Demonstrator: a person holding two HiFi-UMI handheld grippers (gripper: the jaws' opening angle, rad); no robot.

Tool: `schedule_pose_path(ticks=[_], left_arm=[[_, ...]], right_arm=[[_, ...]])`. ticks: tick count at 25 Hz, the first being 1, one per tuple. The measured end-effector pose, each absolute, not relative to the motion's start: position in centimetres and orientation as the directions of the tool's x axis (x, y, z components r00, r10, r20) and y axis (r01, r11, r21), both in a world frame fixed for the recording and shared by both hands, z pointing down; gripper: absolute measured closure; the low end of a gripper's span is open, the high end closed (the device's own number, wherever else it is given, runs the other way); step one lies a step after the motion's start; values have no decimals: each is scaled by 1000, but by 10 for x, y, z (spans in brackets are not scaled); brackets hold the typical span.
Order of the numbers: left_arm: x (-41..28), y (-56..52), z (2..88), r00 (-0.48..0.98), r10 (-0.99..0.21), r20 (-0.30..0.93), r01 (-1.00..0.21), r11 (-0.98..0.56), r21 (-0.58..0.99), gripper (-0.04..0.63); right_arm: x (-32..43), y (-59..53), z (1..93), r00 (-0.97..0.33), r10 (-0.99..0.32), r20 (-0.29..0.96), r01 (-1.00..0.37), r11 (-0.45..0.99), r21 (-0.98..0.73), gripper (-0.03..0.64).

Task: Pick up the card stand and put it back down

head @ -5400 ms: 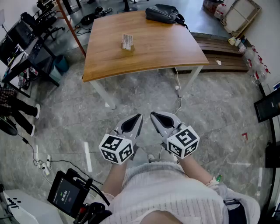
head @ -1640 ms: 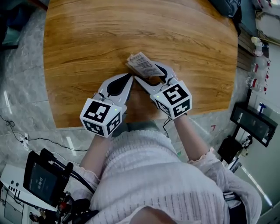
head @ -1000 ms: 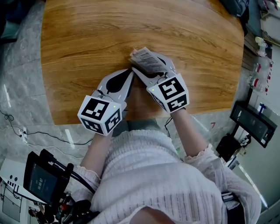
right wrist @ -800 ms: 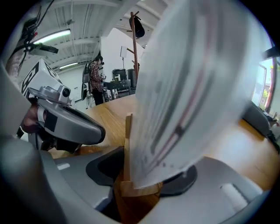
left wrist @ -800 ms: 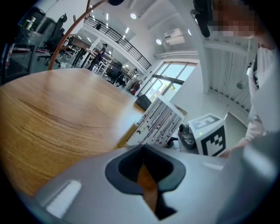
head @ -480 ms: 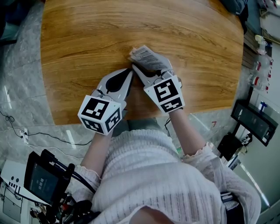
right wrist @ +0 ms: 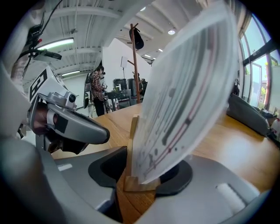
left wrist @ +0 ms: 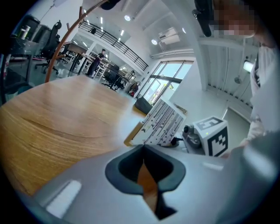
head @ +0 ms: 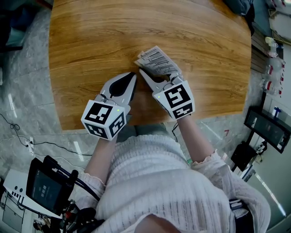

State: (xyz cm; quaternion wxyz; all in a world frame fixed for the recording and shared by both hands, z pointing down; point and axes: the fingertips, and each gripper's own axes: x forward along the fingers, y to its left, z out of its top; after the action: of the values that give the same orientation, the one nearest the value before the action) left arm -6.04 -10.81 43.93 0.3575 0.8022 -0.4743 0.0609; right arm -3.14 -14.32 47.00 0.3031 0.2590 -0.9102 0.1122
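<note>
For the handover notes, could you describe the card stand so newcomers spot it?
On the wooden table, toward its near edge, stands the card stand. The jaws of the right gripper have just been closing on its wooden base; unlike the black bag, it holds a printed card.

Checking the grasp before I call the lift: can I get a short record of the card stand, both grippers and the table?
card stand: upright, a printed card in a wooden base
right gripper: jaws have just been closing; the stand's wooden base sits between them and the pads appear to touch it on both sides
left gripper: jaws together, nothing between them, beside the right gripper
table: wooden, under both grippers
lift: cannot tell whether the base has left the table
</note>
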Motion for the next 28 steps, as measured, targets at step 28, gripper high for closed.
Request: schedule_pose_path(ticks=[28], left_arm=[[-65, -168, 361, 568, -770, 291, -823, -525, 219, 589]], right_arm=[[-5, -188, 359, -678, -635, 370, -659, 748, 78, 428]])
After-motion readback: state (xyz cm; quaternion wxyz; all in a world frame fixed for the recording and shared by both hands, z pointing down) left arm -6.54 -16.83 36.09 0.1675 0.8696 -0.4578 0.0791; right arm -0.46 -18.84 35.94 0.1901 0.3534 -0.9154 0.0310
